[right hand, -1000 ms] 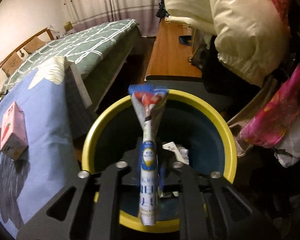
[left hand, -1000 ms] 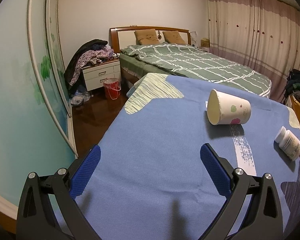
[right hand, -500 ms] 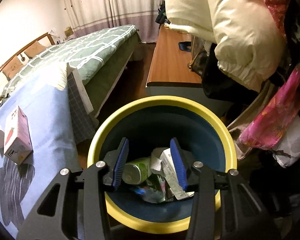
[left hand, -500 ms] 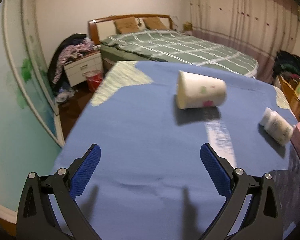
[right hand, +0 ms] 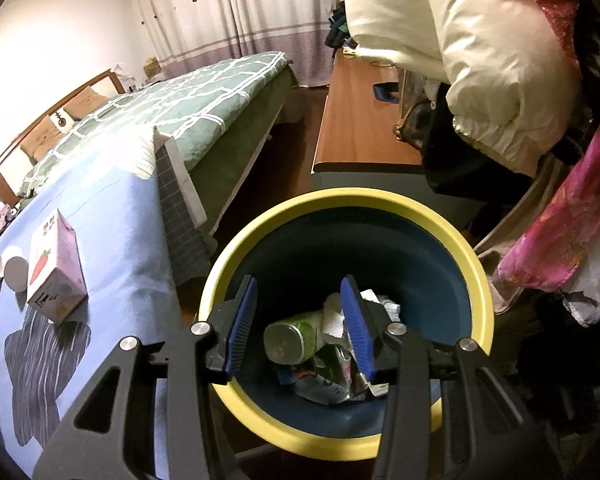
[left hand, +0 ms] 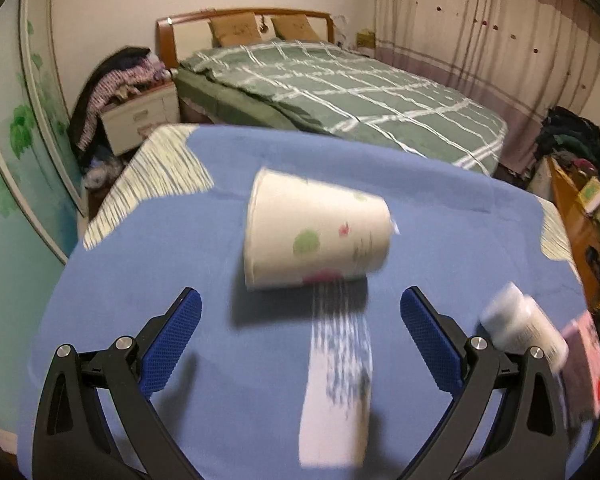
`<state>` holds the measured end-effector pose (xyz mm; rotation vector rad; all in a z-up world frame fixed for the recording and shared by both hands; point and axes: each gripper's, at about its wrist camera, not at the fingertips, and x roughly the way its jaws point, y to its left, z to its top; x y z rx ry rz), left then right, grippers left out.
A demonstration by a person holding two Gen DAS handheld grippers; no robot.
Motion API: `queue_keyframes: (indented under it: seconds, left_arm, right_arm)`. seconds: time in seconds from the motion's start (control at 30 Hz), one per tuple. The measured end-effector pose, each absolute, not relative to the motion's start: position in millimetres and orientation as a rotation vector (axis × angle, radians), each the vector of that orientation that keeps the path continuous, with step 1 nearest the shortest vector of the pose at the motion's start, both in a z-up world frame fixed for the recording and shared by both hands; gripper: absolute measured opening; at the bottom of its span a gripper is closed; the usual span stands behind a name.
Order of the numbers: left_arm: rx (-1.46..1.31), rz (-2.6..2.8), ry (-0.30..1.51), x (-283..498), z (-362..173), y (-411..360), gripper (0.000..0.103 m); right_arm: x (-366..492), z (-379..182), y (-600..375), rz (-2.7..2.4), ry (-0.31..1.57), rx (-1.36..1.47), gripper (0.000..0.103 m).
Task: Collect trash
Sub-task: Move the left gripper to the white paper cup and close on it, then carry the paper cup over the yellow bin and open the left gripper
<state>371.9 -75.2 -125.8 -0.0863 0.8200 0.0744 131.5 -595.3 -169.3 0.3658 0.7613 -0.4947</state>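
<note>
Blue cloth (left hand: 140,280) covers the table where a paper cup (left hand: 316,236) lies on its side, long axis running left-right, mouth facing left. Before it, the left gripper (left hand: 300,340) gapes wide, empty. Over the bin (right hand: 380,196), the right gripper (right hand: 300,320) stands part-open, holding nothing.

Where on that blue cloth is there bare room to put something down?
The blue cloth lies bare from the tipped white paper cup across to its striped left corner, and nearer, by the left claw. The right edge is crowded: a white plastic bottle lies beside a pink carton.
</note>
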Motion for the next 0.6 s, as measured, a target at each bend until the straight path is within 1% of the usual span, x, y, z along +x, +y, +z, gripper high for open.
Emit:
queue_keyframes:
  seconds: [0.5,0.53,0.57,0.6]
  left_arm:
    - [-0.081,0.079,0.818,420,-135,-80,0.098]
    - [-0.080,0.078,0.819,421,-135,-79,0.093]
    - [-0.080,0.077,0.822,423,-136,-78,0.086]
    - [-0.082,0.074,0.827,425,-138,-78,0.083]
  right_arm:
    - [133,-169,-591,-0.486,0.763,0.365,0.042]
    - [133,-169,-590,-0.486,0.762,0.365,0.042]
    - [133,-169,-590,-0.487,0.762,0.365,0.042]
    - [133,-169,-589,-0.486,0.761,0.366,0.042]
